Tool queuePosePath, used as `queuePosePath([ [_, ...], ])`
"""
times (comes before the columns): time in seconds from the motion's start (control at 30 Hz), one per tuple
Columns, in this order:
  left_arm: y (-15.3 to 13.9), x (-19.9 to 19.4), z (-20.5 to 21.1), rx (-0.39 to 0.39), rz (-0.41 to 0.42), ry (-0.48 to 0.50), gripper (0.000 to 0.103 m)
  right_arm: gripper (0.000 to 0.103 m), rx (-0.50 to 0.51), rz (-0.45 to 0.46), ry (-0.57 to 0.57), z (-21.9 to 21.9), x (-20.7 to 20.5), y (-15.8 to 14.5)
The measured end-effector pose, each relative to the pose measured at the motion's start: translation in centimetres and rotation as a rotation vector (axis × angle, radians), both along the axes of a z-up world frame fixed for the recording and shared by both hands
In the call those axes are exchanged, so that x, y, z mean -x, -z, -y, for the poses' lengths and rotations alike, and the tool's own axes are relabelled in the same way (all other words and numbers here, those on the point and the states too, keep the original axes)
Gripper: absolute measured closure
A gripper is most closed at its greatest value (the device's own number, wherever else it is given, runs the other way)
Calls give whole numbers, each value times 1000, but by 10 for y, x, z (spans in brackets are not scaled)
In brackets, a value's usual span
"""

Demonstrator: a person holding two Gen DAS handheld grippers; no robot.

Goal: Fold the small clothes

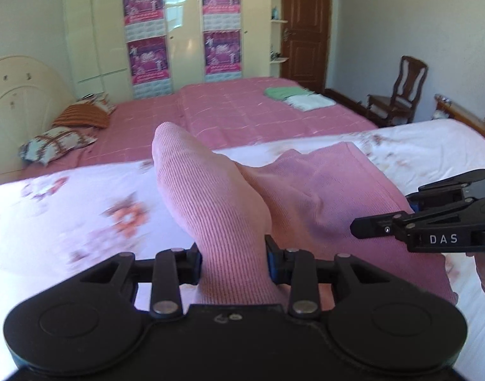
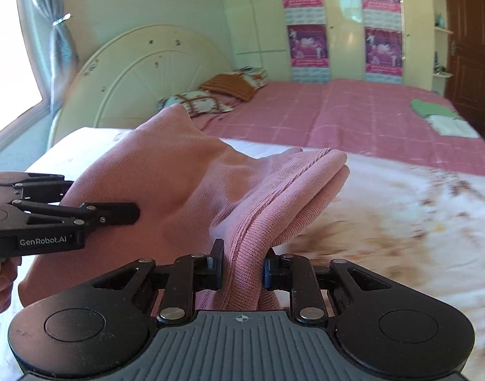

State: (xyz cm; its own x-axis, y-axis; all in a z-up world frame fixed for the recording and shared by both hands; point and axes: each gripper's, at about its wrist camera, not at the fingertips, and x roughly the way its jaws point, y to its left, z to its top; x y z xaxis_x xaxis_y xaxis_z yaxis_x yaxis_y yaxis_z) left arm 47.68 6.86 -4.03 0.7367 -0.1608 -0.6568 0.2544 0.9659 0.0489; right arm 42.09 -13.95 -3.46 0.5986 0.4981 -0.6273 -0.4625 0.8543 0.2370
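Over the white floral-print bed cover, the pink ribbed knit garment is lifted at both ends. Each hand-held gripper is clamped on a bunched fold of it: the left hand-held gripper on one side, the right hand-held gripper on the other. Between them the cloth sags onto the cover.

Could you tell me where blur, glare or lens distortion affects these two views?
Left wrist view: the floral sheet is motion-smeared and washed out lower left, while the pink garment in the left claw stays sharp. Right wrist view: the window is blown out and the sheet is smeared on the right; the right claw stays sharp. Both views: fisheye bending curves the wardrobe, and corners are dark.
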Motion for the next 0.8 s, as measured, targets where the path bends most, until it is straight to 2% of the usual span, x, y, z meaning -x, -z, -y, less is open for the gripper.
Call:
queuePosePath([
  [0.13,17,11,-56,-6,-61,-50,69,81,-37,-61,-55,-67,5,25],
  [0.23,44,11,-89,44,-162,-71,65,81,-61,-149,-57,-94,0,54],
  [0.3,60,15,-112,112,-164,-98,49,81,-51,-195,-14,-96,-1,75],
  [0.33,64,18,-120,137,-153,-122,34,81,-90,-222,8,-88,-3,84],
  [0.37,67,19,-126,156,-147,-145,26,81,-140,-243,28,-81,-5,89],
  [0.47,72,29,-146,277,-152,-173,25,76,-180,-257,36,-73,-8,91],
  [0.5,71,34,-155,306,-151,-184,25,70,-167,-250,33,-73,-7,89],
  [0.53,68,42,-162,325,-141,-189,25,59,-144,-245,41,-72,-7,84],
  [0.57,64,51,-168,336,-125,-189,25,55,-115,-231,63,-69,-4,77],
  [0.67,54,78,-186,372,-85,-202,29,54,-114,-183,89,-46,23,51],
  [0.73,56,93,-190,414,-94,-207,29,54,-149,-184,63,-33,47,39],
  [0.8,63,101,-185,418,-114,-197,29,55,-171,-207,30,-29,68,38],
])
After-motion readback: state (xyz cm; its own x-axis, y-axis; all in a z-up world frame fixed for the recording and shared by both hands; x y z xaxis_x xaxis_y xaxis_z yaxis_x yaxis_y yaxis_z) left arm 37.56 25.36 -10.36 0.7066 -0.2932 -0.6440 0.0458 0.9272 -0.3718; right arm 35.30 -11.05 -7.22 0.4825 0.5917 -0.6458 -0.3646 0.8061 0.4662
